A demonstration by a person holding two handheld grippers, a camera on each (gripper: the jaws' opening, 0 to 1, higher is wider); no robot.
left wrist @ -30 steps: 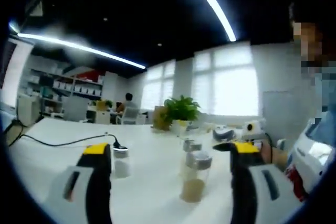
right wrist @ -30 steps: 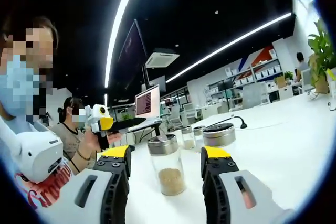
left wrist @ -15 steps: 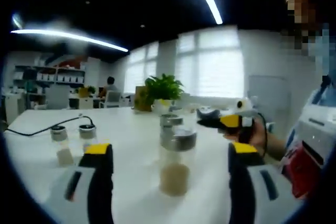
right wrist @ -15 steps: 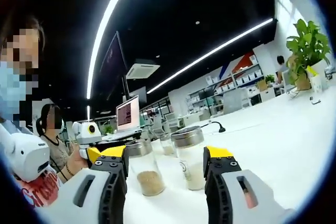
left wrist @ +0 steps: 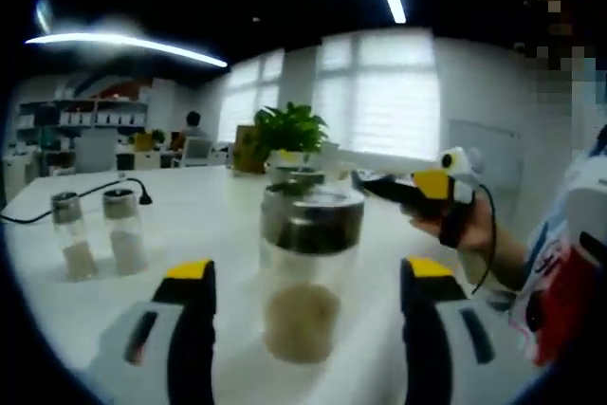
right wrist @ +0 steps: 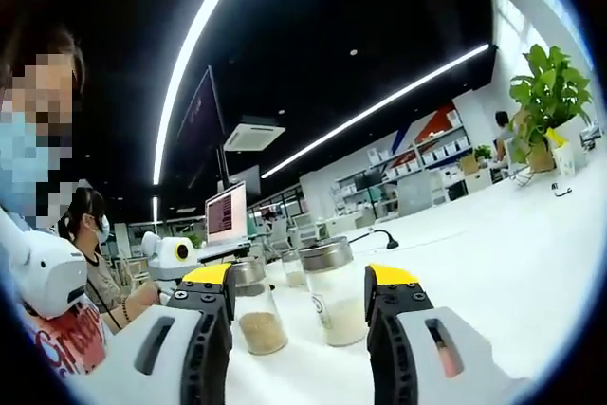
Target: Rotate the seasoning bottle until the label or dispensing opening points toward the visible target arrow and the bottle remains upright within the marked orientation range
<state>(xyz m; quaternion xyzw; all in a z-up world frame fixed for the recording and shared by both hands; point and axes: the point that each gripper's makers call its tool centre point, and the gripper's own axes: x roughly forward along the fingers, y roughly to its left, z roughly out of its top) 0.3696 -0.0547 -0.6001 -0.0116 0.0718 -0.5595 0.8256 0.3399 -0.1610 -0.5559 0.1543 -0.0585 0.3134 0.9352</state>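
Observation:
A clear seasoning bottle [left wrist: 311, 282] with a metal lid and brown grains stands upright on the white table [left wrist: 209, 206], close in the left gripper view. It sits between the jaws of my left gripper [left wrist: 308, 270], which is open, with a gap on each side. In the right gripper view, the brown-grain bottle [right wrist: 251, 318] and a bottle of white grains [right wrist: 337, 296] stand beyond my open right gripper [right wrist: 299, 275]. Nothing is between its jaws. The right gripper [left wrist: 417, 185] also comes in from the right of the left gripper view, held in a hand [left wrist: 469, 234].
Two small bottles [left wrist: 95, 242] stand at the left by a black cable [left wrist: 57, 206]. A potted plant [left wrist: 289, 132] is at the table's far end. A laptop [right wrist: 226, 215] and a seated person [right wrist: 90, 258] are beyond the bottles.
My left gripper has moved in toward the brown-grain bottle, which now looms large between its jaws. The right gripper view has shifted only slightly.

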